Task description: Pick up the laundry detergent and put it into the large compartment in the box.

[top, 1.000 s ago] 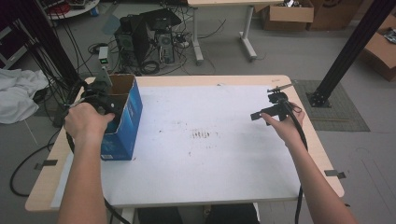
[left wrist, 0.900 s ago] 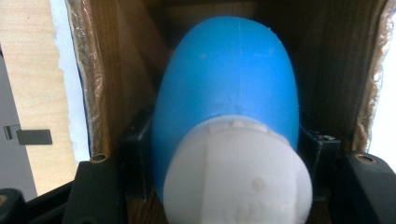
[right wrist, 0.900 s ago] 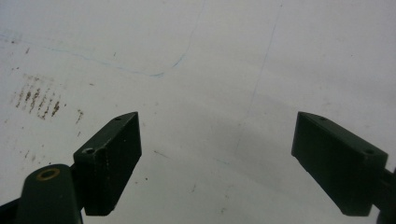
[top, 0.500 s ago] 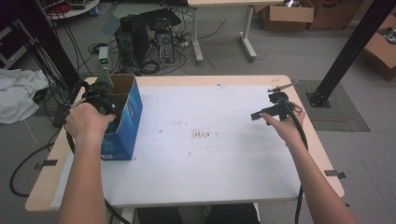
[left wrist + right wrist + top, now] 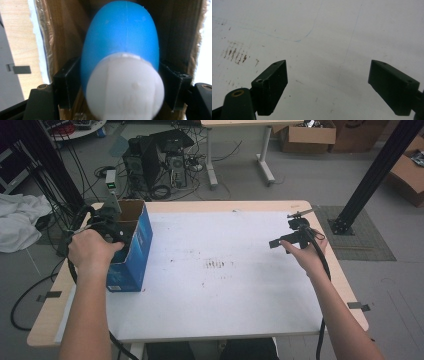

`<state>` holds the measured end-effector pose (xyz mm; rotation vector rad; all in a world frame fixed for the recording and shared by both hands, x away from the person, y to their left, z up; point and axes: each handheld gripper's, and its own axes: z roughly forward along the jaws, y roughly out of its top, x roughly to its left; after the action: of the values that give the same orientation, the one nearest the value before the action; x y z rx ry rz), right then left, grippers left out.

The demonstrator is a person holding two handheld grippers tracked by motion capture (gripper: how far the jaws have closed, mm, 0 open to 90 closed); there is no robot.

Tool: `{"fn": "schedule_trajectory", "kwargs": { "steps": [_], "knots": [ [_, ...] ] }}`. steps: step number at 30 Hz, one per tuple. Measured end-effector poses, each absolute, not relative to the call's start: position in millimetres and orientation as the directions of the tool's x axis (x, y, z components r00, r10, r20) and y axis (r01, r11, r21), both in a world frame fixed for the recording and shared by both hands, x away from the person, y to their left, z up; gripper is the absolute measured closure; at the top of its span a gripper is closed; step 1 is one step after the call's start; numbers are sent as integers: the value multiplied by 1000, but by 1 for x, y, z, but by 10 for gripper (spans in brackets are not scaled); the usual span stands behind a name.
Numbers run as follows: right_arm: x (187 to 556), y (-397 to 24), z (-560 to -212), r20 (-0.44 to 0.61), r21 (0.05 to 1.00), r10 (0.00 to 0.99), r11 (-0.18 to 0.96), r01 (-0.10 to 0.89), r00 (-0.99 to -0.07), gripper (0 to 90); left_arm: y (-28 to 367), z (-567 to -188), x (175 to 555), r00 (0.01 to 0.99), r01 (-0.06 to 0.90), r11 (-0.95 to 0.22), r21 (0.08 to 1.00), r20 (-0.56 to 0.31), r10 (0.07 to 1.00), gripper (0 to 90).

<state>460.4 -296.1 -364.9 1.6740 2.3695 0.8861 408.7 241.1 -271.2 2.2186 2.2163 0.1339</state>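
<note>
Left claw [image 5: 120,82] jaws have just been opening around the blue-and-white object [image 5: 121,62].

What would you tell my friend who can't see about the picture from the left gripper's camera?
A smooth blue-and-white egg-shaped plastic object sits between the left gripper's two black jaws, which have just been opening, inside a brown cardboard box. A strip of pale wooden table shows at the left.

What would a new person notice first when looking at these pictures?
First comes the blue and white egg-shaped thing, close up between the left tongs inside the cardboard box; the jaws have just been opening and flank it, and whether they touch it is unclear. From above, the blue box stands at the table's left edge. The right tongs hang open over the stained white surface.
</note>
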Motion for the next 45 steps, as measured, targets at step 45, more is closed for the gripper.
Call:
{"fn": "schedule_trajectory", "kwargs": {
  "steps": [45],
  "knots": [
    [456, -294, -345, 233, 530, 888, 226, 817, -397, 159, 88, -208, 386, 458, 877, -465, 120, 82, 885, 1]
  ]
}}
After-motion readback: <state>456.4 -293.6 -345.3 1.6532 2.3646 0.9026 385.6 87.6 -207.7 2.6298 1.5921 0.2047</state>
